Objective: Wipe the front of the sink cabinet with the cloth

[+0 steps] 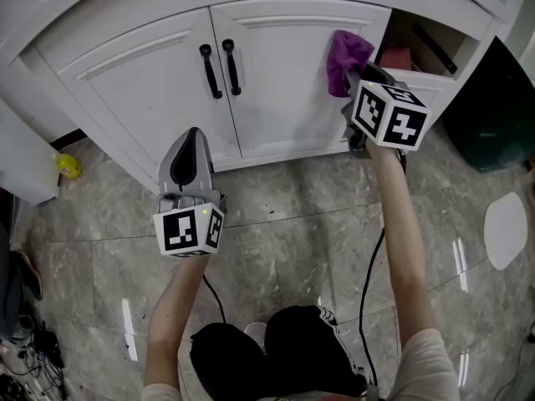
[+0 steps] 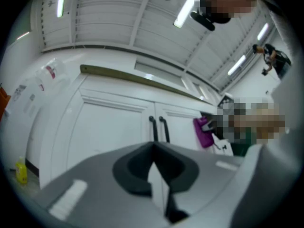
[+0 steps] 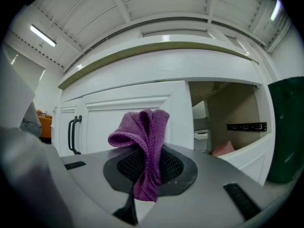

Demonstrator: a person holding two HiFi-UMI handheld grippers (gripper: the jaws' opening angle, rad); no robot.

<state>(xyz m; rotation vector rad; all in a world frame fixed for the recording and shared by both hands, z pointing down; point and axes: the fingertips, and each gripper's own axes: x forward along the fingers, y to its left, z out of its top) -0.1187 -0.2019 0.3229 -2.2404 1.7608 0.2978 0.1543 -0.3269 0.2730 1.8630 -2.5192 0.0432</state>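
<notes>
So, cloth at the cabinet's right door

White sink cabinet (image 1: 276, 65) up top. The right gripper (image 1: 353, 86) is clamped on the purple cloth (image 1: 347, 57) at the right door's right edge, touching it I think. The left gripper (image 1: 192, 136) is pinched together and empty, below the left door.

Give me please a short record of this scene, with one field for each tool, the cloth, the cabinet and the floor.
left tool: shut, empty, pointing at the doors, not touching them
right tool: shut on the purple cloth
cloth position: in front of the right door, near its right edge; contact cannot be told
doors: both closed, black handles at the middle
beside the doors: open compartment with a pink item inside
floor: grey tiles; small yellow object at the left
</notes>
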